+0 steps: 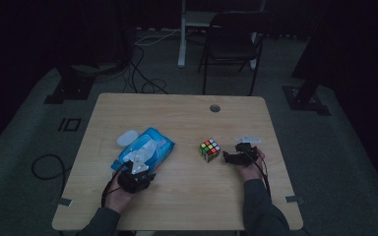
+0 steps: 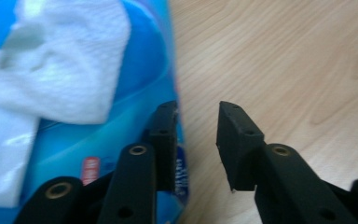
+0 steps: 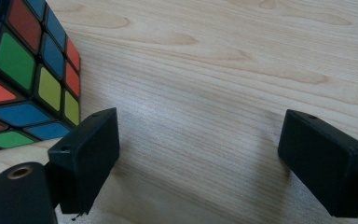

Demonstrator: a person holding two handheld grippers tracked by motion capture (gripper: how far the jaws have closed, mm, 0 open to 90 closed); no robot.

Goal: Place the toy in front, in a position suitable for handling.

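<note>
My left gripper (image 1: 145,164) hangs low, jaws slightly parted; my right gripper (image 1: 226,157) rests level, jaws spread wide.

Black jaws on the left gripper (image 2: 196,140), brass-ringed screw holes along each. Right gripper (image 3: 198,163): blocky black pads. Grey sleeves, black cables trailing.

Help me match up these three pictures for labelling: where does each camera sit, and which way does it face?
High view: above the person's side, facing forward and down on the table; forearms, both hands show.
Left gripper view: rides the left gripper, facing the wipes pack; open jaws show.
Right gripper view: rides the right gripper, facing the puzzle cube; open jaws show.
Shared: the table.
</note>
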